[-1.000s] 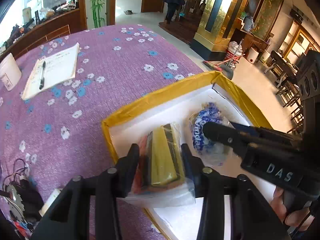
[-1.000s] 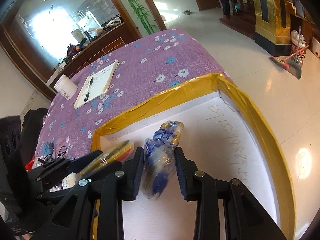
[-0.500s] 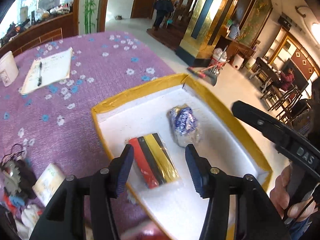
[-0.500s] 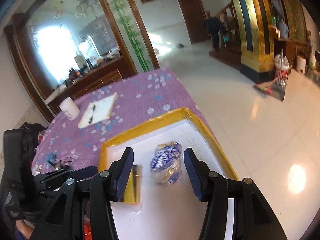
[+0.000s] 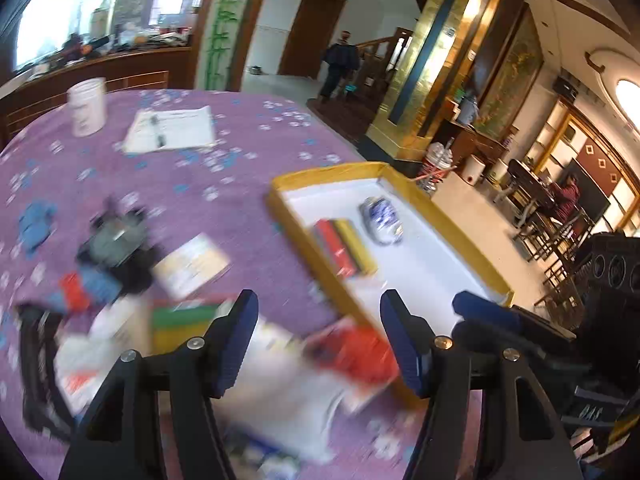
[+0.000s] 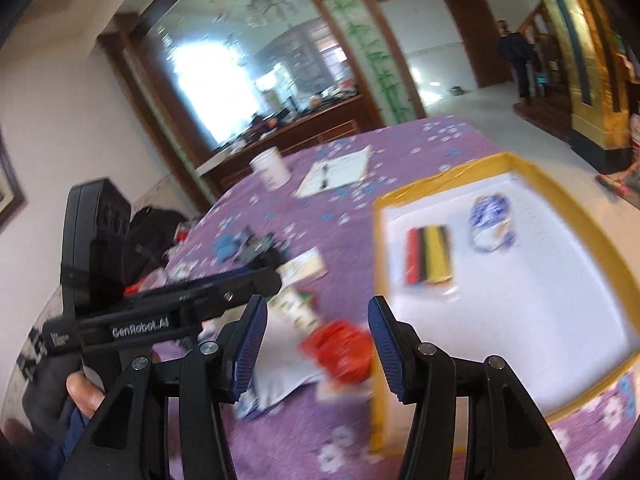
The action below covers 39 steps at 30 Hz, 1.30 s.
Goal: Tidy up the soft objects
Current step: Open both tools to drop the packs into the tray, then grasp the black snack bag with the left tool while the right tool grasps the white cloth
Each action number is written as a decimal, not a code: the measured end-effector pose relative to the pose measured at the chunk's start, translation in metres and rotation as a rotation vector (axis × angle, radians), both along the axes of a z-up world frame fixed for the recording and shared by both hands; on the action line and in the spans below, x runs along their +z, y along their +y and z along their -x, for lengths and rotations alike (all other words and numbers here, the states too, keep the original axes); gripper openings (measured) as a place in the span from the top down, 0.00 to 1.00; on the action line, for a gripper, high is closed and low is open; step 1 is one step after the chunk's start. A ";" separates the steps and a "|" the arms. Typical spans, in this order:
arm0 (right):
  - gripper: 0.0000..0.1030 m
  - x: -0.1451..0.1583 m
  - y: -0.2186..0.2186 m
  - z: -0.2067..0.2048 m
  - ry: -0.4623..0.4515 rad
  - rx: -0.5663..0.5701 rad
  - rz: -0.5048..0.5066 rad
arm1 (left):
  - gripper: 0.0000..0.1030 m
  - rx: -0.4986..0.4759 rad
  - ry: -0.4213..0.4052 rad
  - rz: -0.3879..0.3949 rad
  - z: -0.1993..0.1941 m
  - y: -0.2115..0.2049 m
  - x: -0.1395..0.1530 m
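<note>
A yellow-rimmed tray [image 5: 296, 220] [image 6: 440, 176] with a white floor lies on the purple flowered cloth. Inside it rest a red, black and yellow striped pack [image 5: 346, 246] [image 6: 428, 254] and a blue-and-white bag [image 5: 382, 220] [image 6: 490, 218]. My left gripper [image 5: 319, 308] hovers over blurred packs beside the tray's near corner, among them a red packet [image 5: 356, 350] [image 6: 340, 348] and a green-yellow pack [image 5: 180, 324]. Its jaws are opening and grip nothing. My right gripper [image 6: 318, 308] is open and empty above the same red packet, just right of the left one.
A white cup [image 5: 86, 106] and a notepad with a pen [image 5: 170, 130] sit at the far side of the table. Black cables and gadgets [image 5: 116, 240] and a blue cloth [image 5: 34, 220] lie at the left. The table drops to the floor beyond the tray.
Both grippers let go of their packs in the tray, opened, and drew back up and leftward. They now hang over the loose pile beside the tray.
</note>
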State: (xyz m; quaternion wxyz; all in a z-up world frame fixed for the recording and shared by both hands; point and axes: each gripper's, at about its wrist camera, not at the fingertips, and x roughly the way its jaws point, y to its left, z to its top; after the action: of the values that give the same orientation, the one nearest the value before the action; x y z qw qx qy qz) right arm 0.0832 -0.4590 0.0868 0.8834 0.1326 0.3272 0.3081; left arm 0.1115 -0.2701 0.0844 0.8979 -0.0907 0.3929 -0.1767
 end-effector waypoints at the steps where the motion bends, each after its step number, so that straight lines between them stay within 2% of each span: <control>1: 0.45 -0.003 0.009 0.005 -0.006 0.019 0.008 | 0.39 0.012 0.001 -0.003 0.009 0.009 -0.003; 4: 0.45 -0.008 0.039 0.021 -0.034 0.088 0.062 | 0.39 0.070 0.008 -0.016 0.028 0.039 -0.012; 7: 0.45 -0.012 0.056 0.033 -0.057 0.136 0.074 | 0.39 0.157 0.014 -0.025 0.046 0.078 -0.018; 11: 0.45 -0.022 0.070 0.034 -0.054 0.165 0.098 | 0.39 0.297 0.010 -0.097 0.059 0.130 -0.023; 14: 0.45 -0.027 0.070 0.028 -0.028 0.171 0.087 | 0.38 0.423 0.046 -0.160 0.052 0.166 -0.034; 17: 0.44 -0.028 0.070 0.025 -0.018 0.174 0.081 | 0.38 0.456 0.094 -0.163 0.045 0.185 -0.048; 23: 0.43 -0.030 0.072 0.028 -0.020 0.187 0.113 | 0.39 0.468 0.161 -0.200 0.013 0.190 -0.074; 26: 0.36 -0.029 0.072 0.027 -0.025 0.187 0.131 | 0.53 0.458 0.191 -0.194 0.000 0.190 -0.085; 29: 0.31 -0.030 0.075 0.022 -0.021 0.178 0.154 | 0.58 0.469 0.157 -0.222 -0.001 0.186 -0.089; 33: 0.31 -0.030 0.092 0.007 -0.017 0.176 0.258 | 0.62 0.478 0.103 -0.177 0.009 0.189 -0.082; 35: 0.31 -0.032 0.106 -0.002 -0.011 0.175 0.326 | 0.62 0.482 0.043 -0.154 0.017 0.189 -0.072; 39: 0.31 -0.040 0.132 -0.014 -0.016 0.188 0.423 | 0.62 0.489 -0.063 -0.166 0.031 0.182 -0.055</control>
State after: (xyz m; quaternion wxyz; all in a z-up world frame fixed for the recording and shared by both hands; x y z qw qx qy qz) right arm 0.0976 -0.3274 0.0471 0.8615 -0.0889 0.3885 0.3146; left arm 0.0809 -0.0885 0.0294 0.9301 -0.1034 0.3444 0.0756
